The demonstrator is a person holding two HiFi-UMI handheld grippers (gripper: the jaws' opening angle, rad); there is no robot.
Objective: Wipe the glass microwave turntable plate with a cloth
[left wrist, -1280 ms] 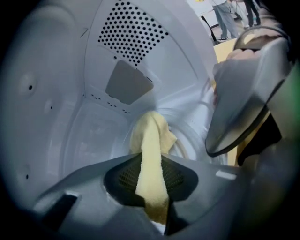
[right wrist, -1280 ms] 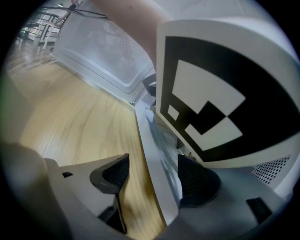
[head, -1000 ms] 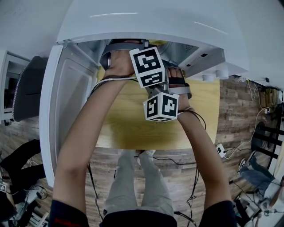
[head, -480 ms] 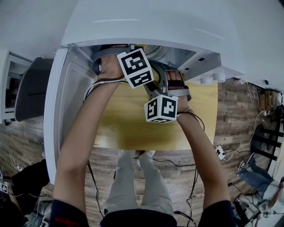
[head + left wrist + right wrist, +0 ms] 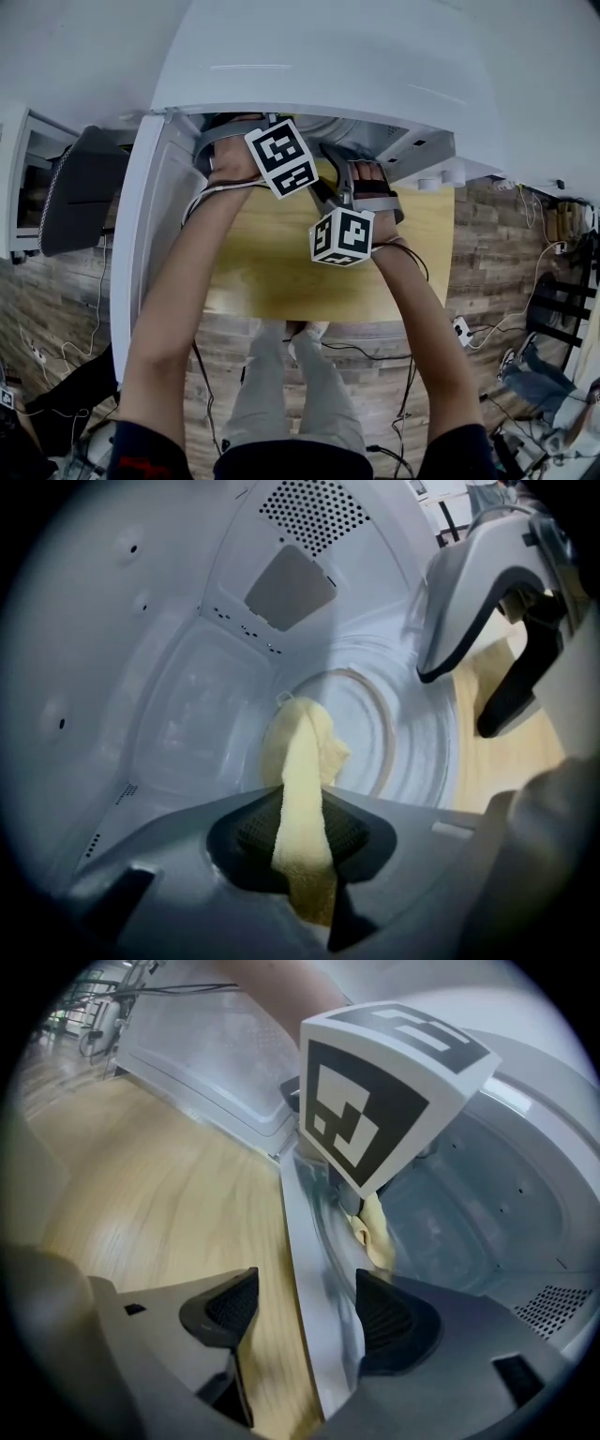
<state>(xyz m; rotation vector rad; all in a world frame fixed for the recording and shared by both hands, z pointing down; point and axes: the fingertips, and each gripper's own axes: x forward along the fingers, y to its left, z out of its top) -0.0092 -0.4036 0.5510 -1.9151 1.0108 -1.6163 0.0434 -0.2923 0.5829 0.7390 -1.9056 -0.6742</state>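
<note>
At the far left of the head view the microwave door [image 5: 141, 234] hung open, and both forearms reached past the wooden table [image 5: 281, 272] into the white microwave [image 5: 328, 56]. The left gripper [image 5: 302, 846] had its jaws clamped tight on a yellow cloth [image 5: 300, 761], whose free end trailed forward and lay on the glass turntable plate [image 5: 412, 733], which sat on the cavity floor. Further right, the right gripper [image 5: 305, 1321] stood with its jaws well apart, straddling the microwave's front sill [image 5: 298, 1269] and gripping nothing (whether either pad touched the sill could not be told). The wiping itself seemed to be in hand, with the cloth down on the glass and much of the plate probably yet to be covered. The next move would call for dragging the cloth across the plate's bare right part while pressing lightly, since a loose plate could turn or slide under the stroke; the open right gripper looked placed to steady it. Compared with a second earlier, the left gripper's marker cube [image 5: 282, 157] had drifted leftward from almost directly above the right gripper's cube [image 5: 342, 236], which had barely shifted, suggesting a sweep towards the cavity's left side
</note>
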